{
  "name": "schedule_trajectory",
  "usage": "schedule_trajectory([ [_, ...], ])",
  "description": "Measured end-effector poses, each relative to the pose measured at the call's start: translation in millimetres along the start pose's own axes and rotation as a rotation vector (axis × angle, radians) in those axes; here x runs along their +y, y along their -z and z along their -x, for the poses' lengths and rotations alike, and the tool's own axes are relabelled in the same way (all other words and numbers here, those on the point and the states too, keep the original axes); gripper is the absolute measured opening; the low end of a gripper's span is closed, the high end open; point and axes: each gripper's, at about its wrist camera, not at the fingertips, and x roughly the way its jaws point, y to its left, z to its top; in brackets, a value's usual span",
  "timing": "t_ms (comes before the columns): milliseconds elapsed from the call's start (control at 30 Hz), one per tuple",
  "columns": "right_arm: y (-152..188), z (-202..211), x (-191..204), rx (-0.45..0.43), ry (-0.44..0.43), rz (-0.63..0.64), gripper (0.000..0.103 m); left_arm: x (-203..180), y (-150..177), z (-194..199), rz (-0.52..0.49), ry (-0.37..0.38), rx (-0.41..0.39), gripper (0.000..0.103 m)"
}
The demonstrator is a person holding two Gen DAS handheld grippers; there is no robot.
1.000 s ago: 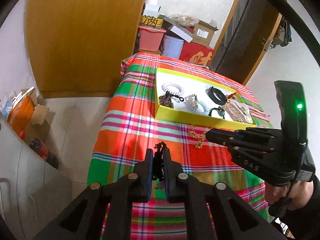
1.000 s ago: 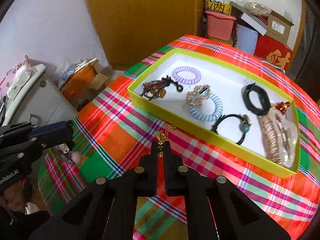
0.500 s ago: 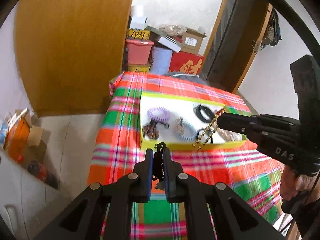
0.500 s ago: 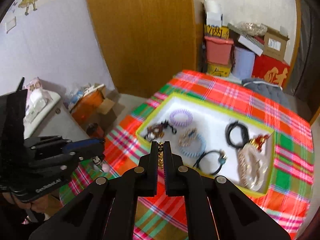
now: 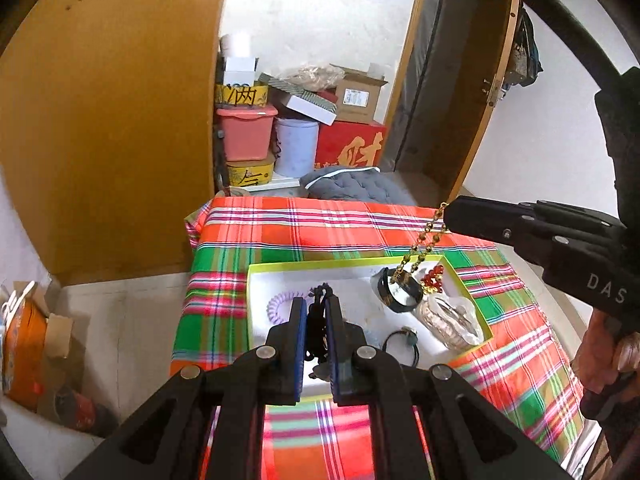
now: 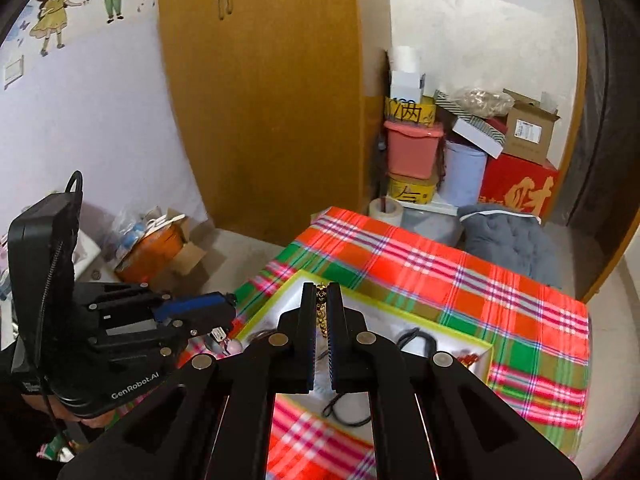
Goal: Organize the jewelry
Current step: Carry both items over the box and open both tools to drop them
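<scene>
Dangling from the right gripper (image 5: 447,216), whose jaws are pressed on its top, the gold chain (image 5: 420,246) hangs over the tray (image 5: 256,276) at frame centre. Left gripper (image 5: 316,308) pinches a dark ornament (image 5: 318,320) between nearly closed jaws. Readable: "DAS" on the right gripper, "GenRobot.AI" on the left.

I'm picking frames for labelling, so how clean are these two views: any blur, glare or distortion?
Left wrist view: mostly sharp, strong fisheye bending of the wardrobe, bright washed-out wall behind; gold chain readable. Right wrist view: plaid cloth and tray smeared by motion blur, its edges curved too.
</scene>
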Motion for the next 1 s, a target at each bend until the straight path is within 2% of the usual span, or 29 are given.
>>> schedule_trajectory([
  [133, 5, -25, -17, 0.044, 0.010, -0.030, 0.004, 3, -1, -29, 0.004, 0.010, 0.036, 0.009],
  [433, 40, -73, -47, 0.172, 0.037, -0.103, 0.004, 11, 9, -84, 0.018, 0.008, 0.124, 0.009],
  [767, 60, -99, -55, 0.255, 0.043, -0.126, 0.004, 18, 19, -113, 0.031, -0.009, 0.188, 0.010],
  [1000, 67, -107, -56, 0.292, 0.052, -0.135, 0.005, 14, 20, -115, 0.009, -0.025, 0.197, 0.011],
])
